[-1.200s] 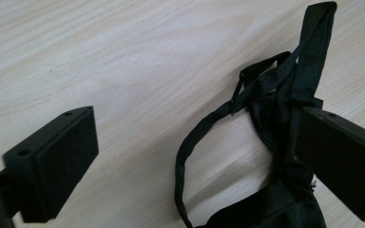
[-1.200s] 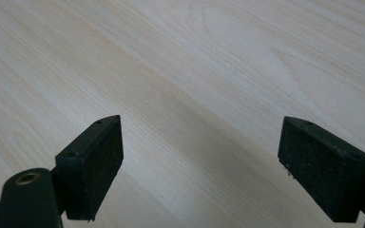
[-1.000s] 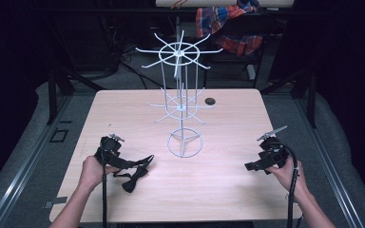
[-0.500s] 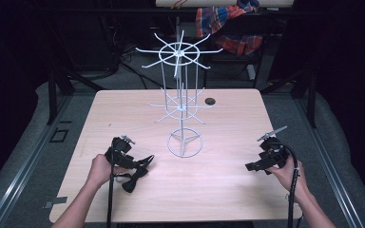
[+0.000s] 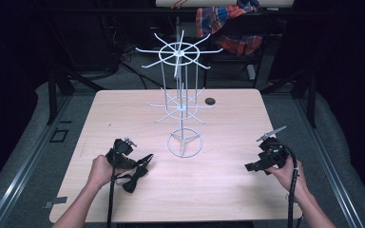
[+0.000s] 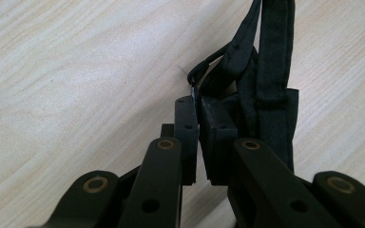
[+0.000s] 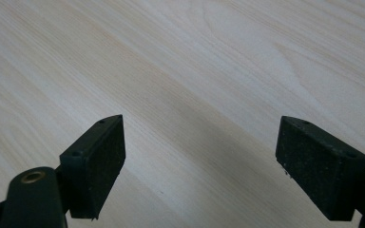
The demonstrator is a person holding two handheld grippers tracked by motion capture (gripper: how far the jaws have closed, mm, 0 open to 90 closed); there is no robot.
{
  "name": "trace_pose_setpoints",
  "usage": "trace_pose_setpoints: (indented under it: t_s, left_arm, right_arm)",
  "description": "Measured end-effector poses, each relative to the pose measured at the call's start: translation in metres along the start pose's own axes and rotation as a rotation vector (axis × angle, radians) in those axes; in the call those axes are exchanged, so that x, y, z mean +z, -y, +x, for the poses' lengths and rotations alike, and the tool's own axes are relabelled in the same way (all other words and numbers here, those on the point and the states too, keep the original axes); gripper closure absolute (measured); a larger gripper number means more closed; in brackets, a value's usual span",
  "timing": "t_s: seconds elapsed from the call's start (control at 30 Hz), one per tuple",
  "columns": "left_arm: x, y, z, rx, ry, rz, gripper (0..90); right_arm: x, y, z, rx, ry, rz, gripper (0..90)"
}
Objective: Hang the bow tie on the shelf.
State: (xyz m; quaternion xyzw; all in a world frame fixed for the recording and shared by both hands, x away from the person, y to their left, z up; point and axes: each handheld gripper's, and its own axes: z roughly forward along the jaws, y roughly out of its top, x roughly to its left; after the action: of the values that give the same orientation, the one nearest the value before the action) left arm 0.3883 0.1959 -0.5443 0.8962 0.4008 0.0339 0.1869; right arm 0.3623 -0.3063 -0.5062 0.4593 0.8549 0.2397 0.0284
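L gripper (image 6: 198, 111) jaws just closed on bow tie (image 6: 261, 80) strap.

We note a light wooden counter (image 5: 228, 190). On it: white wire rack (image 5: 184, 142) at centre, black bow tie (image 5: 135, 175) front left, small dark disc (image 5: 210, 101) behind the rack.

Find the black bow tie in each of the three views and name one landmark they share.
High view: bow tie lower left, beside the left tool.
Left gripper view: bow tie upper right, its strap pinched between the pads.
Right gripper view: not in it.
Shared landmark: the pale wooden table.
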Motion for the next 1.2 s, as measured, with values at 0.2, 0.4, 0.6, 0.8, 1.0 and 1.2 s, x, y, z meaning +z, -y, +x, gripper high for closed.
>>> trace_pose_setpoints:
  t_s: [0.2, 0.4, 0.6, 0.8, 1.0, 1.2]
  left_arm:
    - [-0.009, -0.001, -0.004, 0.020, -0.024, -0.030, 85.9]
    - [-0.021, 0.000, -0.005, 0.012, -0.046, -0.067, 85.9]
    - [-0.034, 0.004, -0.001, -0.019, -0.065, -0.109, 85.9]
    - [-0.048, 0.008, 0.000, -0.035, -0.081, -0.155, 86.0]
    - [-0.064, 0.010, -0.001, -0.068, -0.061, -0.239, 86.1]
    - [-0.071, 0.009, -0.003, -0.075, -0.048, -0.269, 86.2]
  right_arm:
    - [-0.001, 0.000, 0.000, 0.004, 0.011, -0.002, 17.5]
    - [-0.002, 0.000, 0.000, -0.006, 0.010, 0.001, 17.6]
    - [-0.002, 0.000, 0.000, -0.003, 0.007, 0.000, 17.6]
    - [-0.003, 0.000, 0.001, 0.004, 0.011, -0.006, 17.6]
    - [-0.002, 0.000, 0.000, -0.001, 0.011, -0.003, 17.6]
    - [-0.003, 0.000, -0.001, 0.001, 0.019, -0.012, 17.6]
